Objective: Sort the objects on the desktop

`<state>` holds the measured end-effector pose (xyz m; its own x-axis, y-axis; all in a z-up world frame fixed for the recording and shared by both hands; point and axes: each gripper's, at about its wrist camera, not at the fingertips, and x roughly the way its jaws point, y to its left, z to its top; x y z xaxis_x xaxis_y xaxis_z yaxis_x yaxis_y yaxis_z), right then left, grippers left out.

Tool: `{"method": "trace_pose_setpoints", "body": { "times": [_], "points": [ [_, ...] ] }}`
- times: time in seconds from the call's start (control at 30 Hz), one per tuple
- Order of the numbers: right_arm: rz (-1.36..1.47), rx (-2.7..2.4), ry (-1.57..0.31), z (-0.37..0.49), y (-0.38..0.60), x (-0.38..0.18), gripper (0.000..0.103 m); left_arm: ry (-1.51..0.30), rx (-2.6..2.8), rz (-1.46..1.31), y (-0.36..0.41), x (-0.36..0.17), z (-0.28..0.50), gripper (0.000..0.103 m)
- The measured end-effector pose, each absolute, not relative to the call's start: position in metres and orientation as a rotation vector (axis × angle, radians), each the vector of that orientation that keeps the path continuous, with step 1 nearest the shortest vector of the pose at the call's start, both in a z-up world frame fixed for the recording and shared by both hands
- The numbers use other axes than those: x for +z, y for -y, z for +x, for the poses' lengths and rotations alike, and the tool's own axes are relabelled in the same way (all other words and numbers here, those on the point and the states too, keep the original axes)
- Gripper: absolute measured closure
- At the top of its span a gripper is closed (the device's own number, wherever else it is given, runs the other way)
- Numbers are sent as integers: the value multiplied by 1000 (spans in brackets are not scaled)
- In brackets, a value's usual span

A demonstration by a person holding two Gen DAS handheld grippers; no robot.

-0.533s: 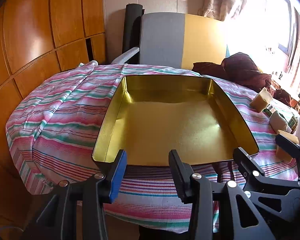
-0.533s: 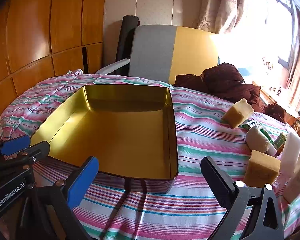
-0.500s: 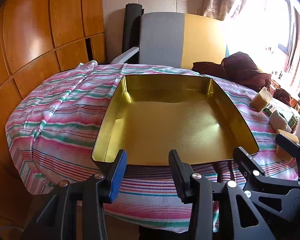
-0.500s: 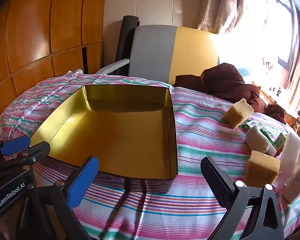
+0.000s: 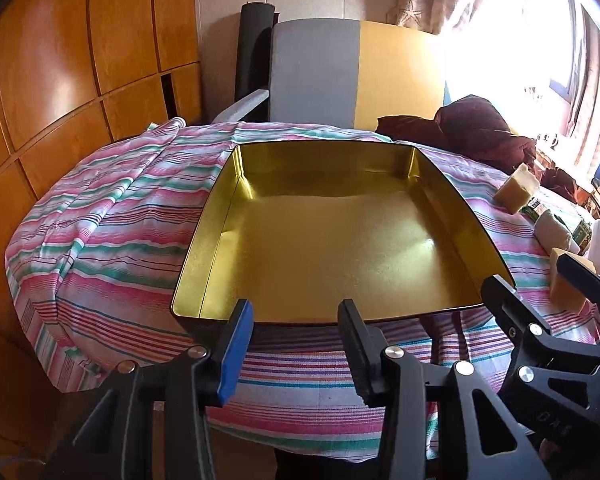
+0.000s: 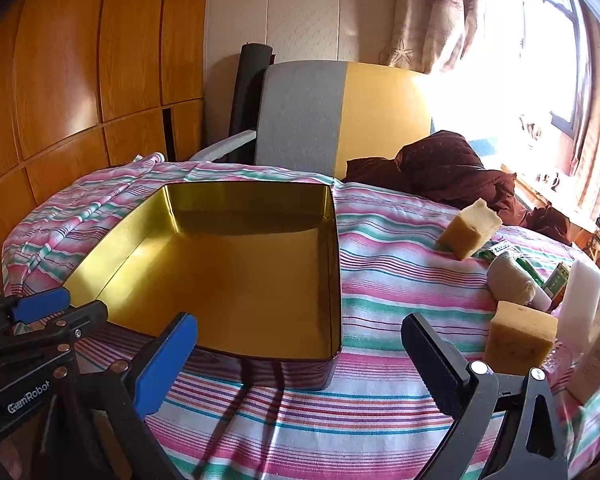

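the gold tin (image 6: 228,280) sits open-topped on the striped cloth (image 6: 384,276) that covers the surface, and nothing shows inside it. the loose things lie together on the cloth to its right, well apart from it: a tan sponge block (image 6: 470,230) farthest back, a beige roll (image 6: 510,282) lying over some green packets (image 6: 556,282), a second sponge block (image 6: 518,338) nearest, and a white block (image 6: 580,308) standing just beside that one. a further pale box at the right edge is too cropped to name with confidence.

the left gripper (image 5: 296,340) hangs at the tin's near rim, jaws parted and holding nothing. the right gripper (image 6: 300,354) hangs between the tin's near right corner and the second sponge block, jaws spread wide and also bare.

with the tin bare and the pile all outside it, the scene fits either filling the tin from the pile or a tin just emptied out, so i would not bid a direction. for any grasp on the sponge blocks, my judgement is that they will squash, so it pays to close across two flat faces, squarely and low, and only as far as needed. the white block stands close to the nearest sponge, so the outer finger should slip in without tipping it. the loose cloth may drag if a fingertip scrapes it.
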<state>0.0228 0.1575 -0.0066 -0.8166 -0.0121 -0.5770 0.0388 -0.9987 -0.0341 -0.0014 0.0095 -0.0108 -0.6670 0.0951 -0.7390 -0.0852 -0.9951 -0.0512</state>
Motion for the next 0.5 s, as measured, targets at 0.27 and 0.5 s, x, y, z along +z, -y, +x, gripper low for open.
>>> {"method": "trace_pose_setpoints", "body": {
  "times": [0.27, 0.5],
  "points": [
    [808, -2891, 36, 40, -183, -3, 0, 48, 2636, -1242, -21, -18, -2, 56],
    [785, -2876, 159, 57, -233, -9, 0, 6, 2524, -1187, -49, -20, 5, 52]
  ]
}}
